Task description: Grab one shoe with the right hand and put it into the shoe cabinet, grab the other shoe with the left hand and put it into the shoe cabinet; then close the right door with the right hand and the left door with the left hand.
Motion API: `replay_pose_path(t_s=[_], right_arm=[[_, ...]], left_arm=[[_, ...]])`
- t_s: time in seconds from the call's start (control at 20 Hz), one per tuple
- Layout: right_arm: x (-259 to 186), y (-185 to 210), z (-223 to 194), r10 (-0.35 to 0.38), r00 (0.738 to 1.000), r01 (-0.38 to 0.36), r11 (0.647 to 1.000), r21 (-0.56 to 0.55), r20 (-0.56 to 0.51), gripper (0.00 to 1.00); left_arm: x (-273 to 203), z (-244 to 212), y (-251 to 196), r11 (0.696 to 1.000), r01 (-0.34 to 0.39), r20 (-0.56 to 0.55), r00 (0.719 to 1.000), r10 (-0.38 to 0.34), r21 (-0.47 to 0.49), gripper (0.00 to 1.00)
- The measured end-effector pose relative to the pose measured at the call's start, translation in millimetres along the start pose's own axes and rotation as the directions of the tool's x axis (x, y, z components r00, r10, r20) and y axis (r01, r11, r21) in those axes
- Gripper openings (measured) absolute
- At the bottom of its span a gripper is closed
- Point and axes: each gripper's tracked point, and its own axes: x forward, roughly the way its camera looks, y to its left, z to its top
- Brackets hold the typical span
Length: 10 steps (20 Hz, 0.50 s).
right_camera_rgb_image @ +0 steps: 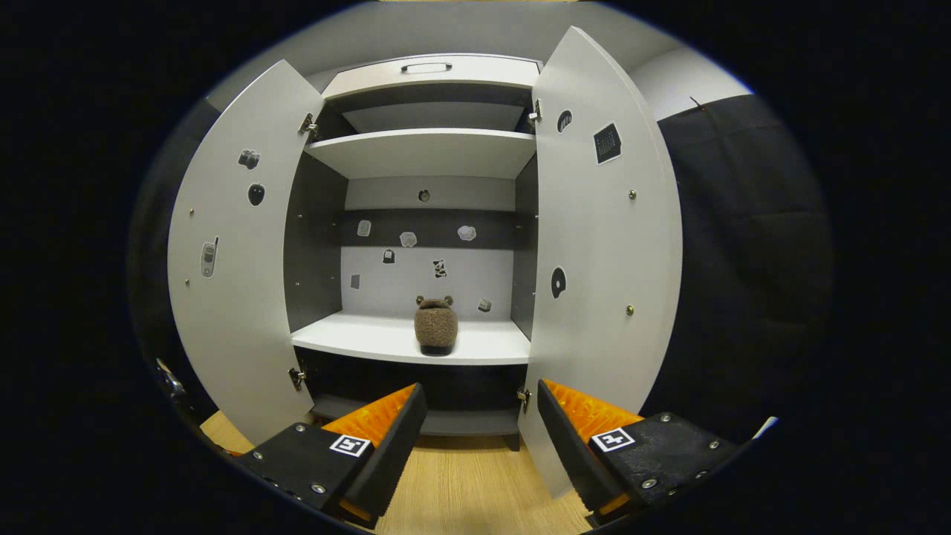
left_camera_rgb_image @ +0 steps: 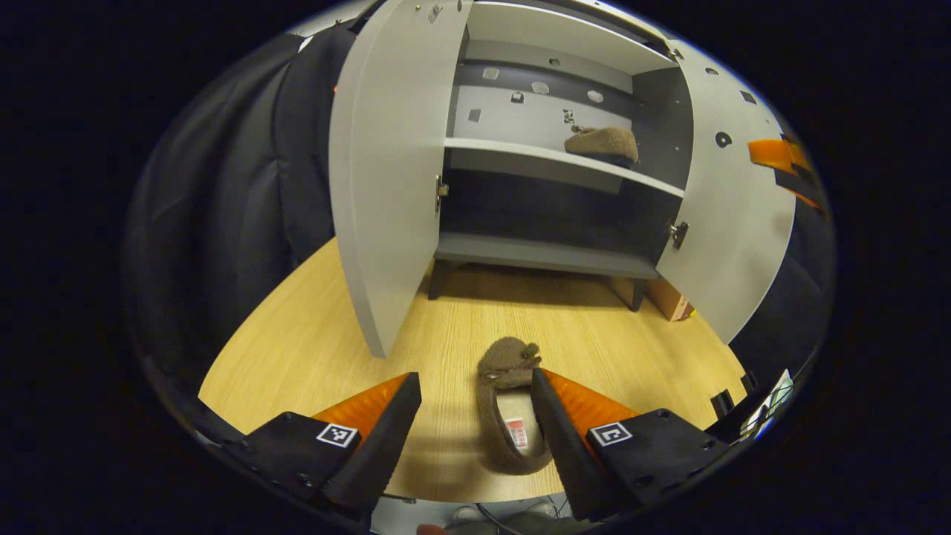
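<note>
Between the spread, empty fingers of the left gripper (left_camera_rgb_image: 475,423), on the pale wooden floor (left_camera_rgb_image: 297,349), lies the brown fuzzy slipper (left_camera_rgb_image: 509,409), nearer the right-hand finger. Its long axis runs roughly along the fingers, toe toward the open grey shoe cabinet (left_camera_rgb_image: 550,256) farther off. A closing grasp would likely meet the slipper's sides. The right gripper (right_camera_rgb_image: 475,438), also wide and empty, faces the matching brown slipper (right_camera_rgb_image: 435,327), which rests on the cabinet's white middle shelf (right_camera_rgb_image: 356,338).
</note>
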Motion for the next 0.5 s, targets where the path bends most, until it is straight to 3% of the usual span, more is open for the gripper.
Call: replay_pose_path(t_s=[0.5], right_arm=[[-34.9,-37.3,-22.4,-0.047,0.998,0.049,0.998,0.049,-0.043,0.93]], left_arm=[[61.8,-86.0,-6.9,1.000,0.010,-0.236,0.972,-0.004,0.024,0.98]])
